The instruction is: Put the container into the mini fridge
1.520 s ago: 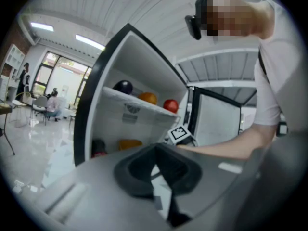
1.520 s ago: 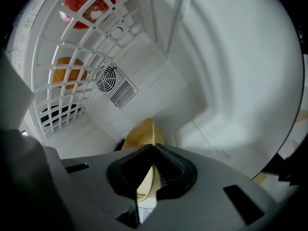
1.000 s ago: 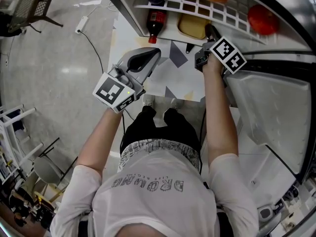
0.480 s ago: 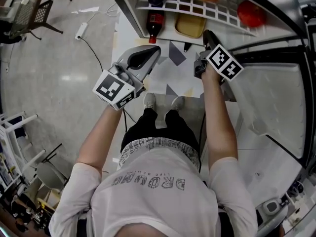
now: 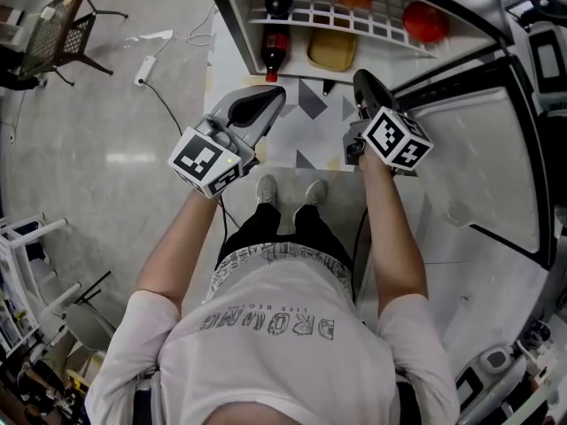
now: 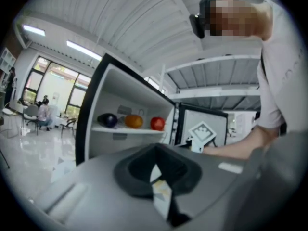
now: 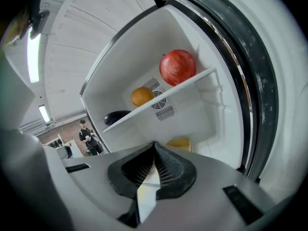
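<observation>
The mini fridge [image 5: 354, 16] stands open at the top of the head view, its door [image 5: 478, 166] swung out to the right. A yellow container [image 5: 332, 50] lies on the fridge floor under the wire shelf; it also shows as the yellow container [image 7: 179, 142] in the right gripper view. My right gripper [image 5: 361, 80] is shut and empty, just outside the fridge opening, with its tips [image 7: 155, 146] pointing at the inside. My left gripper [image 5: 275, 96] is shut and empty too, left of the opening, beside a cola bottle [image 5: 273, 47].
On the shelf sit a red apple [image 7: 177, 67], an orange [image 7: 142, 96] and a dark aubergine [image 7: 118, 117]. A chair [image 5: 53, 34] and a power strip with its cable [image 5: 146, 67] are on the floor to the left. A person [image 7: 89, 136] stands far off.
My right gripper has drawn back from the fridge opening toward my body. The left gripper has hardly moved. The fridge sits higher in the head view.
</observation>
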Available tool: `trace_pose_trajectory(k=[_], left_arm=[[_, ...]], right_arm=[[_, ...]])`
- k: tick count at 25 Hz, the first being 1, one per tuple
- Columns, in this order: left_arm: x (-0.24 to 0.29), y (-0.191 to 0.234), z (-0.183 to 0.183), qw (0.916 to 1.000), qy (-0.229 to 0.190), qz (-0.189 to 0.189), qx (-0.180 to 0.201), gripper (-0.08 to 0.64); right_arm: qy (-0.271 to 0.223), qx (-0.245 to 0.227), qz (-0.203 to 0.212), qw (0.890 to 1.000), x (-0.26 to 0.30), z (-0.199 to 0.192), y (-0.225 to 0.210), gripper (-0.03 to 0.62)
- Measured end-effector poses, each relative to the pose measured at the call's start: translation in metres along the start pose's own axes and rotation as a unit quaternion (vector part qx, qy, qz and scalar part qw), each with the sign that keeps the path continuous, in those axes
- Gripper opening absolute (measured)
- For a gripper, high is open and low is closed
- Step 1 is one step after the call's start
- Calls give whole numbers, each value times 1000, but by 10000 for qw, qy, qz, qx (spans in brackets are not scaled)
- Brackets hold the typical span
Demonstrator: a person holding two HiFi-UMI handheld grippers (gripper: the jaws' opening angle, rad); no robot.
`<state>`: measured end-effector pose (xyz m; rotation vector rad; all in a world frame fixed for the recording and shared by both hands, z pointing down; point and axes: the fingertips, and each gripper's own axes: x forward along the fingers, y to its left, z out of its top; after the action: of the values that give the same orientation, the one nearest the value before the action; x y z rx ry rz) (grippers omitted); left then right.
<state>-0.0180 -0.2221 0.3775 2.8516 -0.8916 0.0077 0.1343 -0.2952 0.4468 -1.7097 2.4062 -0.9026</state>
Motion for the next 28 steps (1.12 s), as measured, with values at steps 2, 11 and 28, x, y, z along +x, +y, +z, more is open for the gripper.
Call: trace_pose_trajectory(k=[2,11,28], left_arm=[[-5,-3,4,10000,-20,-5,31,5],[-26,-13,20,9999,-112,12,78,5],[-43,-19,25,9999,-117,-36,100,5]], right_arm=[[4,-123,73,9999,-11,2,12,8],[-32,-529,390,9978,-47,5,51,2],[-157,-1225,822,9889,-110,28,89,2]])
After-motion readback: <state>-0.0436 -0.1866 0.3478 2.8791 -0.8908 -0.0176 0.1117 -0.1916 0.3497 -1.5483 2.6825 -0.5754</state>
